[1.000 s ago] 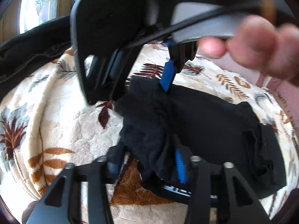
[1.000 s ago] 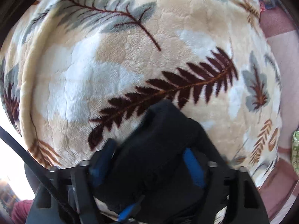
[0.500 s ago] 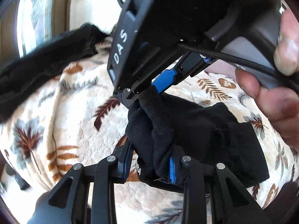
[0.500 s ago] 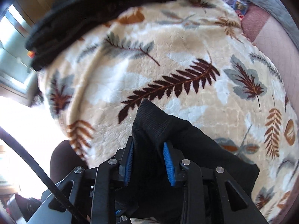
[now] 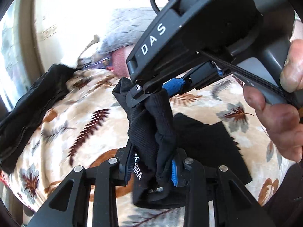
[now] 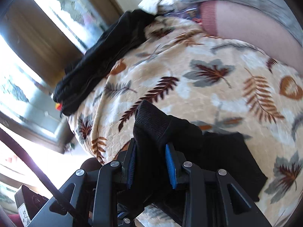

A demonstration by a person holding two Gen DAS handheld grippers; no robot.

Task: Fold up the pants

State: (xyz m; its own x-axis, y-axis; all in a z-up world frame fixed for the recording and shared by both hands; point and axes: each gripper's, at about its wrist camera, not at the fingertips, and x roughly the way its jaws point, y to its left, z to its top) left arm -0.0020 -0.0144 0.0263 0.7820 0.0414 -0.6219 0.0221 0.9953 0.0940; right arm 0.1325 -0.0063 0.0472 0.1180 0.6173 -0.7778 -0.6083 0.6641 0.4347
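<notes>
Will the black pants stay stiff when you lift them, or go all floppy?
Probably floppy: the black pants bunch and droop between the left tool and the right tool. They look light, since just two pinches lift the end. The ribbed cuff seems grippy, so slipping looks unlikely.

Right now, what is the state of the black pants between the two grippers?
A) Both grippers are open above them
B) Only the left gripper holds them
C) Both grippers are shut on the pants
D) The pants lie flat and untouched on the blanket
C: the left gripper and the right gripper each have bunched fabric of the black pants clamped between their blue pads, above the leaf-print blanket.
</notes>
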